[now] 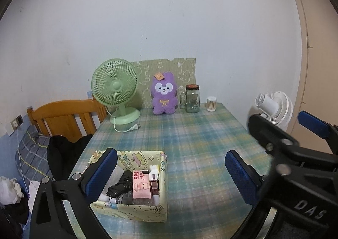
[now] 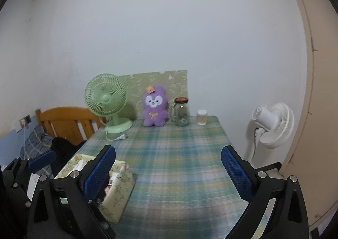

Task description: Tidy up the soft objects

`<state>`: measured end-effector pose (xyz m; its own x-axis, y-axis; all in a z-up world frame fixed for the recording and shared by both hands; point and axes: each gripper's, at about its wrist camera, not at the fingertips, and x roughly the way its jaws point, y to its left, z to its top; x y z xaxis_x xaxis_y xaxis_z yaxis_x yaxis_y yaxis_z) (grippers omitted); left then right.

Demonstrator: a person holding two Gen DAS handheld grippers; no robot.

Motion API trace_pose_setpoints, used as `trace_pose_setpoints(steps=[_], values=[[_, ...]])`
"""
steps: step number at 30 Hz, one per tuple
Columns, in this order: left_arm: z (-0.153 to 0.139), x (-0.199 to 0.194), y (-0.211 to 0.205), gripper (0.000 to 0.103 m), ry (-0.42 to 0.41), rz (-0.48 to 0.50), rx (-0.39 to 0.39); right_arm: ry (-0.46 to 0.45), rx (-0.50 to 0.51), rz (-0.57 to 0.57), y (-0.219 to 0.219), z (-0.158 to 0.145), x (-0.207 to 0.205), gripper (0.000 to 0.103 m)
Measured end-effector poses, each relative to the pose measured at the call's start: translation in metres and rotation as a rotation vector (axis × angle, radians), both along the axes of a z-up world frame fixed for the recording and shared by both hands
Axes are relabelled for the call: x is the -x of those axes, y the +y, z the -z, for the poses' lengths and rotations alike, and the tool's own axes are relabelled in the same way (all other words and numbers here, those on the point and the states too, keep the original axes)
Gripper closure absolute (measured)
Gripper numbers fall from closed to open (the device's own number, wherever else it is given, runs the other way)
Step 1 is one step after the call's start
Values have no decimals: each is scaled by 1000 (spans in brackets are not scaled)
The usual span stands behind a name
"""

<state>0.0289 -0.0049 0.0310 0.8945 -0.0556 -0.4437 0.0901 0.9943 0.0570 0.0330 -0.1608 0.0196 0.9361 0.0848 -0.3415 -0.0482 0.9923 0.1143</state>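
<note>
Both hand-held grippers spread wide with nothing between the pads: left hand-held gripper (image 1: 171,175) above the near table (image 1: 200,143) edge, right hand-held gripper (image 2: 169,173) beside it. Purple plush toy (image 1: 164,93) sits upright at the far edge, between green fan (image 1: 115,88) and glass jar (image 1: 192,99). Patterned box (image 1: 131,207) of small items sits near-left.

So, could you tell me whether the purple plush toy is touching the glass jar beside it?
Cannot tell: in both wrist views the purple plush toy and glass jar stand close together, no clear gap or contact.

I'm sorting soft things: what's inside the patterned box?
The patterned box holds a pink packet, crumpled black plastic and small cartons; anything beneath them is hidden.
</note>
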Motion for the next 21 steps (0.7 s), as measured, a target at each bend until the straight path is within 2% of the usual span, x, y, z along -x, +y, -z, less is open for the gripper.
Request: trace_pose_setpoints(steps=[9, 21], values=[[-2, 10, 2, 0, -24, -49, 19, -18, 4, 16, -14, -3, 18, 1], [-6, 21, 9, 0, -49, -56, 40, -29, 2, 41, -17, -4, 26, 1]])
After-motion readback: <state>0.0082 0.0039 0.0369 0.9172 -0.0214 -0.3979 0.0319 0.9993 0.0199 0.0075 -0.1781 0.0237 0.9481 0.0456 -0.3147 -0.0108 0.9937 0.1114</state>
